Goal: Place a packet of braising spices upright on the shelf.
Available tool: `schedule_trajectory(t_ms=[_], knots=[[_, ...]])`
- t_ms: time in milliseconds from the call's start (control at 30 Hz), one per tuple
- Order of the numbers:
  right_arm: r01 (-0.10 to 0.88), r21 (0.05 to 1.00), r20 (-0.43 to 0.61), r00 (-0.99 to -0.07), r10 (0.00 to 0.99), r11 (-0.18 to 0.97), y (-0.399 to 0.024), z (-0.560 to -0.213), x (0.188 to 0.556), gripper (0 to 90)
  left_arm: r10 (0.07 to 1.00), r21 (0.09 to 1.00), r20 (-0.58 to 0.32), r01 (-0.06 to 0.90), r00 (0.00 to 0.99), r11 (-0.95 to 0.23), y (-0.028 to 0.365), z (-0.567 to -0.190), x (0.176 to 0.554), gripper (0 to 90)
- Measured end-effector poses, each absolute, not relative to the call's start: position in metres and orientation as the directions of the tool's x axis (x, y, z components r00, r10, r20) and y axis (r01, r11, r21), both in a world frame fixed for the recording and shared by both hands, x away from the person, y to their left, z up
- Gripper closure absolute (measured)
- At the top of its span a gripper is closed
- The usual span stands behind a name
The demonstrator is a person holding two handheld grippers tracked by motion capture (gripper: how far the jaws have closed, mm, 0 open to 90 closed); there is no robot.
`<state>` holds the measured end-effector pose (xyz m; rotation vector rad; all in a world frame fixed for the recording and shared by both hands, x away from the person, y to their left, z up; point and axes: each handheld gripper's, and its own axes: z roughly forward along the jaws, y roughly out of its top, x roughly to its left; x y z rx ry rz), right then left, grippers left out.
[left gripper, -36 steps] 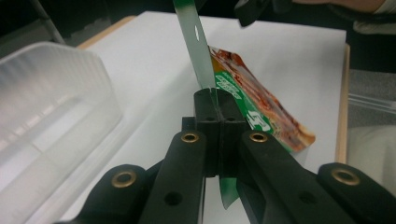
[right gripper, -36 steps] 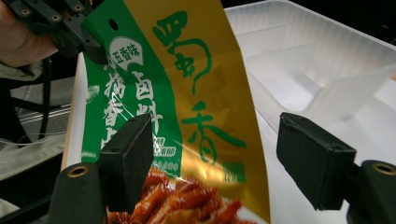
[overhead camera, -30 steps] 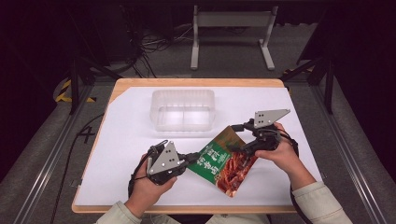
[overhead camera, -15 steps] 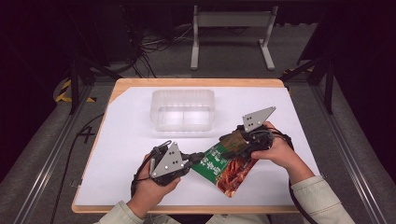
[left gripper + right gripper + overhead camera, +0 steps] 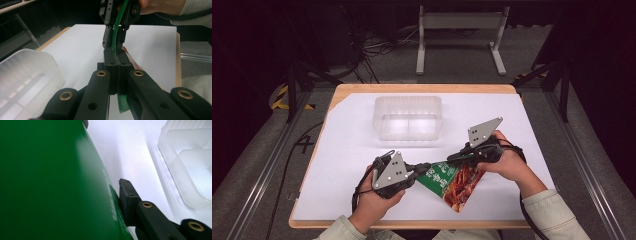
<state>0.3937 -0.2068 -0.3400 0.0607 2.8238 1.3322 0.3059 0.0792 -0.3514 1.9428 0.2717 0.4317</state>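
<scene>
Both hand-held black two-jaw grippers grip one flat green and red printed foil snack packet (image 5: 451, 182), which hangs between them just above the white table cover. Nearest the person, the left gripper (image 5: 424, 167) has its jaws fully pinched together on the packet's left top corner; in the left gripper view the two black jaws (image 5: 117, 63) meet flush, with the thin green edge of the packet (image 5: 123, 103) running out below them and on ahead toward the other gripper. Beyond that corner, slightly farther out and to the right, the right gripper (image 5: 457, 156) sits on the packet's upper edge. Its jaws have just been closing, and the packet is between them: in the right gripper view the green face of the packet (image 5: 50, 182) lies right against the one visible jaw finger (image 5: 127, 195), and in the left gripper view the green edge passes up through its jaws (image 5: 117, 23). Each gripper carries a grey three-cornered plate on top, and a hand wraps each body. The packet's red lower point hangs down toward the person, between the two hands.

Farther out from both grippers, well apart from the packet, a clear rectangular plastic container with two compartments (image 5: 408, 117) stands on the white sheet (image 5: 347, 150) covering the wooden table (image 5: 422, 88).
</scene>
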Motion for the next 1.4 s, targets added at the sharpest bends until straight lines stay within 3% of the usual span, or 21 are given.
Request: schedule_trajectory(t_ms=[200,367,433,833,1233,1333,1400], knots=[[0.026,0.768,0.002,-0.999,0.038,0.640,-0.207,-0.336,0.391,89.7,0.401,0.929,0.149,0.011,0.904,-0.370,0.080,-0.352,0.306,86.3],[0.026,0.762,0.008,-0.999,0.031,0.647,-0.209,-0.331,0.389,89.9,0.423,0.935,0.149,0.012,0.894,-0.354,0.082,-0.351,0.307,74.8],[0.030,0.764,0.014,-0.999,0.031,0.645,-0.212,-0.327,0.388,90.0,0.442,0.941,0.129,0.030,0.888,-0.336,0.083,-0.351,0.308,59.9],[0.048,0.806,0.011,-0.998,0.066,0.590,-0.215,-0.309,0.390,90.0,0.496,0.950,0.080,0.085,0.865,-0.301,0.105,-0.355,0.315,39.7],[0.096,0.865,-0.027,-0.971,0.236,0.493,-0.215,-0.291,0.401,90.0,0.584,0.933,-0.019,0.225,0.811,-0.282,0.141,-0.380,0.330,35.6],[0.106,0.883,-0.029,-0.960,0.279,0.458,-0.217,-0.285,0.404,90.0,0.588,0.909,-0.112,0.321,0.801,-0.265,0.153,-0.389,0.335,30.0],[0.110,0.893,-0.033,-0.951,0.306,0.437,-0.217,-0.280,0.406,90.0,0.599,0.901,-0.120,0.340,0.792,-0.269,0.162,-0.394,0.338,30.5]])
